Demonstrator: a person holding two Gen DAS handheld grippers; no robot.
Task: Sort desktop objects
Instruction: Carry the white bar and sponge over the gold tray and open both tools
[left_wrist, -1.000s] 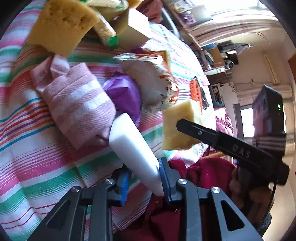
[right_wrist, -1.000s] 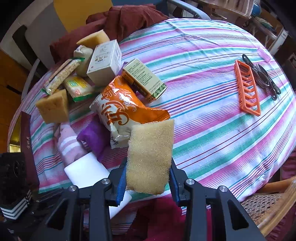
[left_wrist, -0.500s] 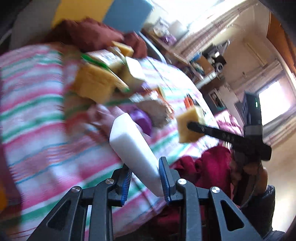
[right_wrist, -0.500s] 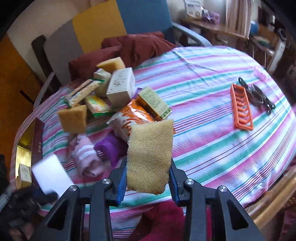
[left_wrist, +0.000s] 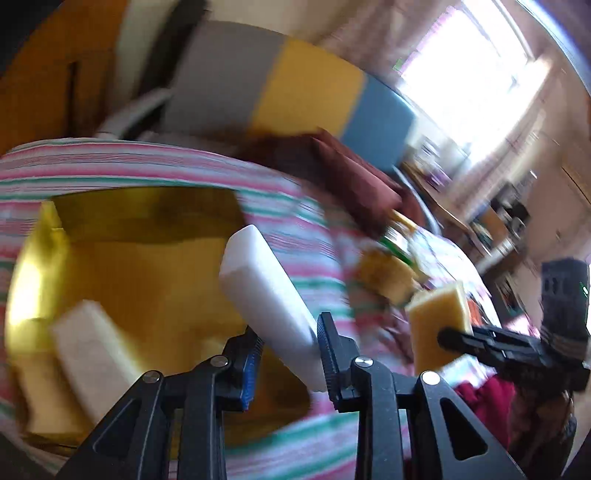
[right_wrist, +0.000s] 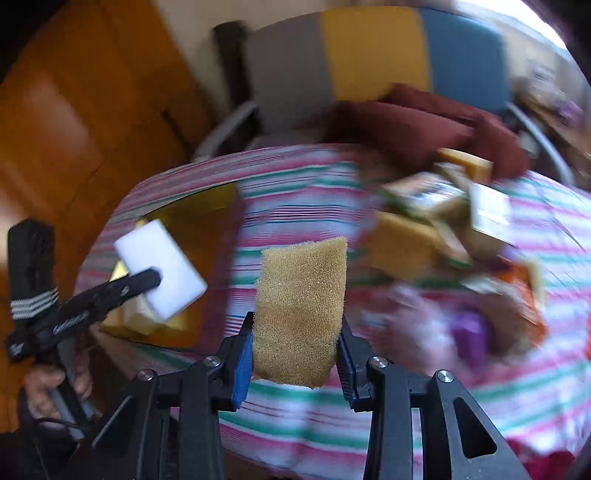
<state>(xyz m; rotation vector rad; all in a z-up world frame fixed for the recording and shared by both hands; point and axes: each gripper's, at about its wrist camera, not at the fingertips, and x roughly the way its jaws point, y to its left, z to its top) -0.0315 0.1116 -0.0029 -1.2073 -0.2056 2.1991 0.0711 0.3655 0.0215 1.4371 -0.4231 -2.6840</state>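
Observation:
My left gripper (left_wrist: 290, 354) is shut on a white foam block (left_wrist: 266, 295), which hangs over a gold-lined box (left_wrist: 147, 210) at the table's left end. Another white block (left_wrist: 88, 347) lies inside that box. My right gripper (right_wrist: 295, 354) is shut on a yellow-brown sponge (right_wrist: 299, 310) above the striped tablecloth (right_wrist: 295, 206), just right of the box (right_wrist: 207, 229). In the right wrist view the left gripper (right_wrist: 155, 275) holds the white block (right_wrist: 162, 269) over the box. In the left wrist view the right gripper (left_wrist: 443, 336) carries its sponge (left_wrist: 439, 317). Both views are blurred.
A blurred pile lies on the cloth to the right: another sponge (right_wrist: 402, 254), small cartons (right_wrist: 487, 210), a pink towel (right_wrist: 417, 325), something purple (right_wrist: 469, 332). A maroon cloth (right_wrist: 424, 122) lies on a grey, yellow and blue chair (right_wrist: 369, 48) behind the table. A person's hand (right_wrist: 48, 384) grips the left handle.
Both grippers have swung left, away from the pile and toward the gold-lined box, which has come into view. Each still holds its item: white block and yellow-brown sponge.

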